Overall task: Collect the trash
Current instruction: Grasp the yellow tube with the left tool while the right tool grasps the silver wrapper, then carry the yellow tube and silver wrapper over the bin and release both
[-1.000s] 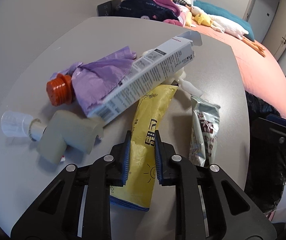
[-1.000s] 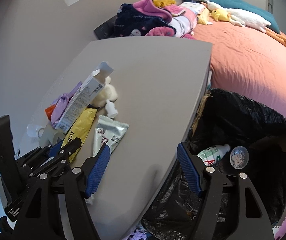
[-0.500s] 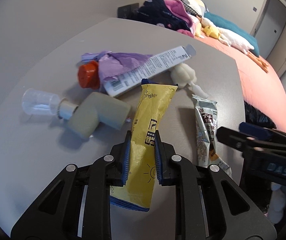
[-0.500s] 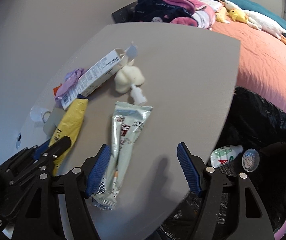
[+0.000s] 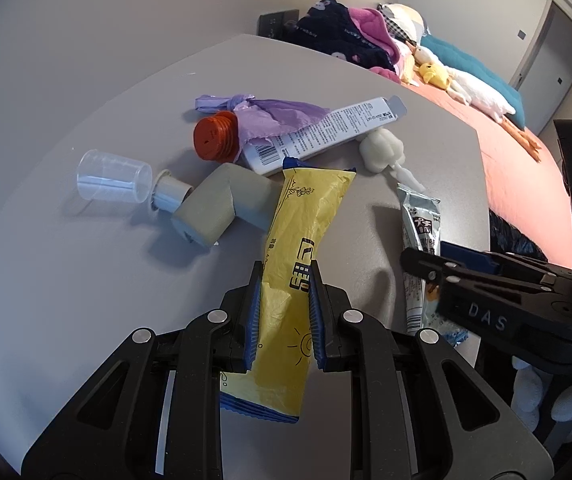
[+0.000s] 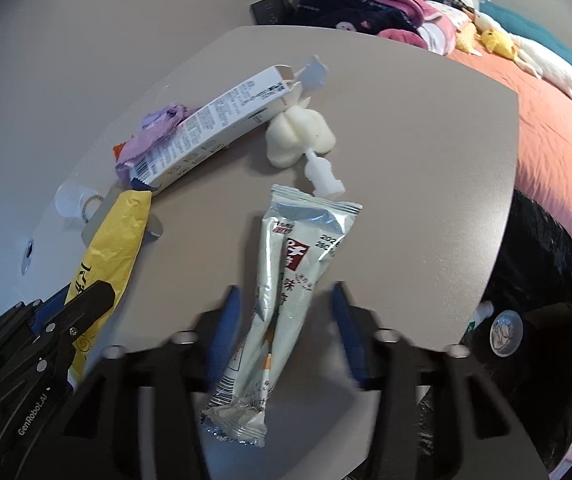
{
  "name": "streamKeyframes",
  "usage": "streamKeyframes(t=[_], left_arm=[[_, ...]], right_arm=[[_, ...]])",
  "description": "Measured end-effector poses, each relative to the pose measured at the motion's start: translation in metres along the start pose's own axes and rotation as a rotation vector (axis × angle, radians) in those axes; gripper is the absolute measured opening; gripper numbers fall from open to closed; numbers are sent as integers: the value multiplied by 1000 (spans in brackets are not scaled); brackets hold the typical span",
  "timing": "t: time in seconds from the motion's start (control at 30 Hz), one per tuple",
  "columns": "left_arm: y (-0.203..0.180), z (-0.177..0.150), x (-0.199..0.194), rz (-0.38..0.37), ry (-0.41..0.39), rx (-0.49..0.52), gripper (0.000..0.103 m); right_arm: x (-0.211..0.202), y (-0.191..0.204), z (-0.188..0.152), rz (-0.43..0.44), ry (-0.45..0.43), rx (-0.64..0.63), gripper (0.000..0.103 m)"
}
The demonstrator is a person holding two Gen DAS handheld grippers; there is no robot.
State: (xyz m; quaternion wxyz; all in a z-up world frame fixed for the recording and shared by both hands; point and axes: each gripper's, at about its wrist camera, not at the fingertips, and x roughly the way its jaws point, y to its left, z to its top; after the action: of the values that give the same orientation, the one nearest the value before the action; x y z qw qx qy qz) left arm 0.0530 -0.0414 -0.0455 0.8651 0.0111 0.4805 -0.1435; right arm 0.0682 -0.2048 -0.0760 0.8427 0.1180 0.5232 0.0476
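Closing around the silver snack wrapper (image 6: 286, 300) lying on the desk (image 6: 426, 168), the right tool (image 6: 286, 332) straddles its light, crinkly, slippery mid-length, best pinched there, while the left tool (image 5: 283, 316) is clamped on the limp yellow wrapper (image 5: 302, 240).

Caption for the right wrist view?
Right gripper jaws closing around a silver wrapper on the grey table.

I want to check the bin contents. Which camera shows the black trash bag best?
The right wrist view: the black trash bag hangs open beside the table edge, with a bottle and a round lid inside. The left wrist view shows only a dark sliver behind the right gripper.
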Motion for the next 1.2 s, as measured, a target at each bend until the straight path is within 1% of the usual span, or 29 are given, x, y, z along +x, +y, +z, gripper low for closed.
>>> streamKeyframes(t=[0.1,0.17,0.43,0.73,0.93,1.2], left_arm=[[1,-1,0,1,0,0,20],[-1,0,1,-3,-2,1,20],[-11,1,-6,-28,-18,13,20],[-33,13,-16,-79,-41,29,20],[-55,22,-20,-120,-53,61,20],[-94,32,-19,-178,-58,137,20]], right_arm=[[-1,-5,0,31,11,16,20],[-6,-8,0,46,2,21,19],[-32,-12,3,77,-40,29,19],[-65,-28,1,102,-94,61,19],[-87,-48,-3,96,-133,95,19],[-112,-77,-10,69,-177,151,19]])
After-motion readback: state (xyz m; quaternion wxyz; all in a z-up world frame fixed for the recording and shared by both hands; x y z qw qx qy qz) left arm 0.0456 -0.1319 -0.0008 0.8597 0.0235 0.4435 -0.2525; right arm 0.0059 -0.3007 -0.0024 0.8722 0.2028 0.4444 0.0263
